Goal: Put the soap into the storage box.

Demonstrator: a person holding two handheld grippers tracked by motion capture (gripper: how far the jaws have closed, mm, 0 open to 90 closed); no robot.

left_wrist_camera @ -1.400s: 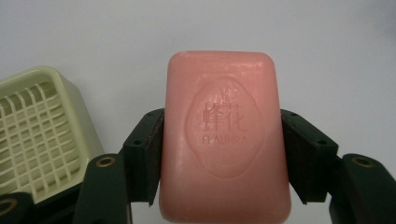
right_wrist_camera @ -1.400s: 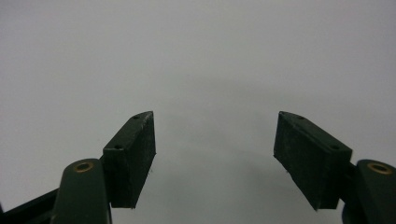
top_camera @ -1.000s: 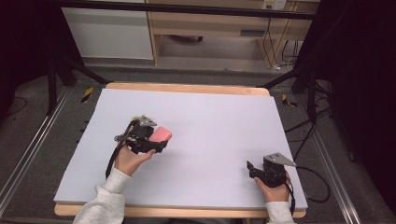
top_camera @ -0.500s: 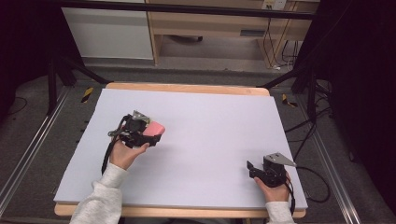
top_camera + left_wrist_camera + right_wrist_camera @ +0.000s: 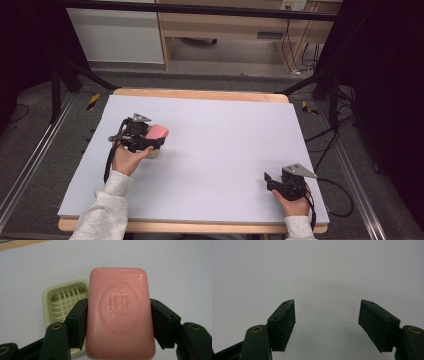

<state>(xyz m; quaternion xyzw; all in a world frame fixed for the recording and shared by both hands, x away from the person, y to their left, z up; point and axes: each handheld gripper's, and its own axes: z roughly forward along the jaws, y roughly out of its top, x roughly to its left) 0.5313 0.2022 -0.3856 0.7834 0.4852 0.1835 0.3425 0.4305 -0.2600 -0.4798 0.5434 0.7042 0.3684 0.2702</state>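
The right tool rests near the front edge of the worktop, its jaws wide apart and empty. Farther away, the left tool grips the pink soap above the pale green soap dish.

One marking is legible. The pink soap bar clamped between my left gripper's jaws carries an oval stamp pressed into its upper face. Within the oval stand two Chinese characters, reading 蜂花, and directly beneath them, nearer my jaws, the Latin letters "FLAUHRA" as best I can make them out. I read nothing else.
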